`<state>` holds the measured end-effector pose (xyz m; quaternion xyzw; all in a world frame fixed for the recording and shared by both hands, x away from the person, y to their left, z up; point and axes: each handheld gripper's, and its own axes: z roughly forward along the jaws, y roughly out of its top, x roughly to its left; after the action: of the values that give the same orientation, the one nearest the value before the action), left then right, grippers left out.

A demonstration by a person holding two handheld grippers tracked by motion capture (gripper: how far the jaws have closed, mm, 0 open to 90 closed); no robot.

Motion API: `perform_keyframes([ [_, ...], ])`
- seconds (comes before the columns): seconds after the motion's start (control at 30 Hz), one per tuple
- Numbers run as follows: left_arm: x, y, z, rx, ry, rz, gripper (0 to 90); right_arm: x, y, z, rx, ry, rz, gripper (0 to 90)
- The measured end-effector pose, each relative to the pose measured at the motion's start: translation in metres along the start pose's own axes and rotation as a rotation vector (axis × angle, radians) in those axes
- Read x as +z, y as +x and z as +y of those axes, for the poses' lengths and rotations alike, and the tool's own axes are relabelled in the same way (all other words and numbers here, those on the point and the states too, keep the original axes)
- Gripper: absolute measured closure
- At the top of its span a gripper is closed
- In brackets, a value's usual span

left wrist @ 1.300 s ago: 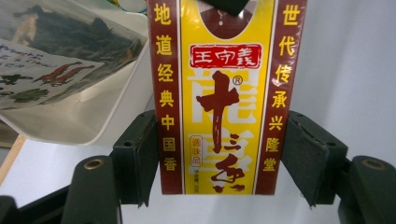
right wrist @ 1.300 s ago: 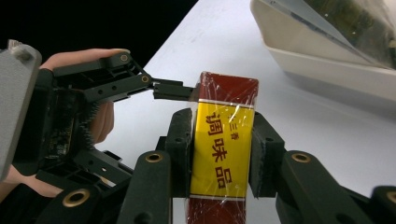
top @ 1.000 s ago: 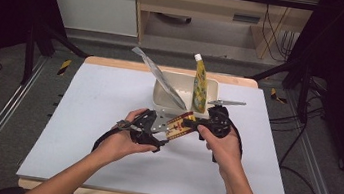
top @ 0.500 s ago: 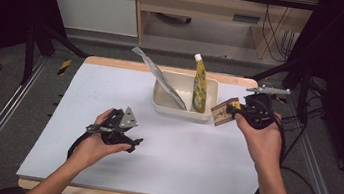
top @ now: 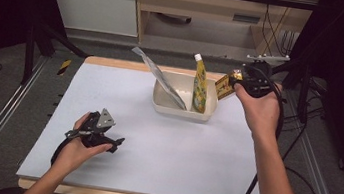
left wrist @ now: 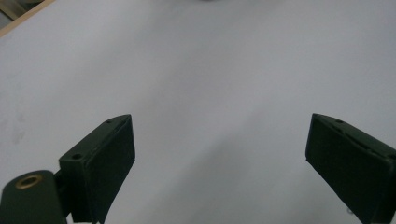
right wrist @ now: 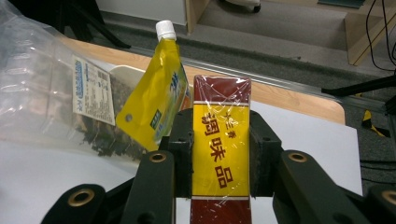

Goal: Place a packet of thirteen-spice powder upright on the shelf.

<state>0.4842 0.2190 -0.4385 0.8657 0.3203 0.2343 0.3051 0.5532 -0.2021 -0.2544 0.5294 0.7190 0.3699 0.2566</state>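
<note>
My right gripper (top: 237, 82) is shut on a red-and-yellow seasoning packet (top: 225, 86) and holds it in the air just right of a cream tub (top: 171, 107). In the right gripper view the packet (right wrist: 221, 149) sits clamped between both jaws, wrapped in clear film. A yellow spout pouch (top: 200, 84) (right wrist: 154, 100) with a white cap stands in the tub, beside a clear bag of dark dried food (top: 160, 78) (right wrist: 51, 105). My left gripper (top: 116, 144) rests low over the white table top (top: 130, 167) at the front left, open, with nothing between its jaws (left wrist: 219, 172).
A wooden table edge (top: 114, 62) runs along the back, with metal rails (top: 0, 120) at the sides. Black stands and cables (top: 304, 109) crowd the right side. A wooden shelf unit (top: 207, 6) stands behind the table.
The two grippers met at mid-table with the packet between them; now the right one has carried it up and right, beside the tub. The left let go and drew back to the front left.
</note>
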Motion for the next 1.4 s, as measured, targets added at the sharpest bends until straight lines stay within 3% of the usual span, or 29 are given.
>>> perform_keyframes([
  [0.13, 0.000, 0.001, -0.004, -0.013, -0.003, 0.002, 8.2, 0.014, 0.006, 0.007, -0.002, 0.020, -0.007, 68.6],
  [0.17, -0.001, 0.003, -0.006, 0.002, 0.009, 0.013, 8.2, 0.024, 0.010, 0.010, -0.013, 0.038, -0.031, 68.5],
  [0.23, -0.001, 0.003, -0.006, 0.001, 0.012, 0.012, 8.2, 0.029, 0.010, 0.012, -0.015, 0.048, -0.044, 68.5],
  [0.27, 0.000, 0.002, -0.008, -0.016, 0.001, 0.007, 8.3, 0.040, 0.010, 0.013, -0.010, 0.072, -0.063, 68.5],
  [0.33, 0.000, 0.002, -0.008, 0.000, 0.016, 0.003, 8.3, 0.048, 0.009, 0.013, -0.001, 0.083, -0.065, 68.5],
  [0.4, 0.002, 0.000, -0.008, -0.009, 0.011, -0.001, 8.3, 0.055, 0.007, 0.013, 0.011, 0.093, -0.066, 68.5],
  [0.87, 0.002, 0.000, -0.008, 0.006, 0.020, 0.005, 8.5, 0.087, 0.010, 0.011, 0.074, 0.154, -0.078, 68.4],
  [1.17, 0.003, -0.002, -0.007, -0.003, 0.012, -0.003, 8.6, 0.104, 0.010, 0.002, 0.099, 0.200, -0.116, 68.4],
  [1.4, 0.001, 0.000, -0.007, 0.007, 0.011, 0.002, 8.7, 0.117, 0.011, -0.003, 0.147, 0.218, -0.154, 68.3],
])
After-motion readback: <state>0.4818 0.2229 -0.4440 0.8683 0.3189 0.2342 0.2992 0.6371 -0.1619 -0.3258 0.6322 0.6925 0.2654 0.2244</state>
